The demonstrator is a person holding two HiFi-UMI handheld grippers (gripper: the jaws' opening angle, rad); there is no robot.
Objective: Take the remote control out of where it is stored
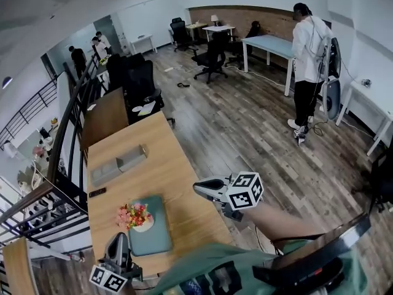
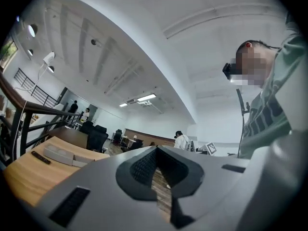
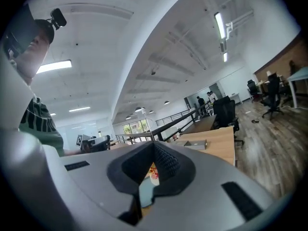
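The black remote control (image 1: pixel 97 192) lies flat on the wooden desk (image 1: pixel 178 189), out in the open near its left edge. It is at 7 o'clock from the long grey box (image 1: pixel 118 165), close to it but apart. From my left gripper view the remote (image 2: pixel 41 158) lies in front of the same box (image 2: pixel 60 154).

At 5 o'clock from the remote stands a bunch of pink and yellow flowers (image 1: pixel 134 214), against a teal pad (image 1: pixel 153 235). My left gripper (image 1: pixel 120 237) hangs at 6 o'clock from the flowers, its jaws closed with nothing between them. My right gripper (image 1: pixel 199 188), at 3 o'clock from the flowers, has its jaws together and is also empty.

Each gripper's cube carries black-and-white square markers. The print on my green shirt (image 2: pixel 269 109) is too blurred to read.
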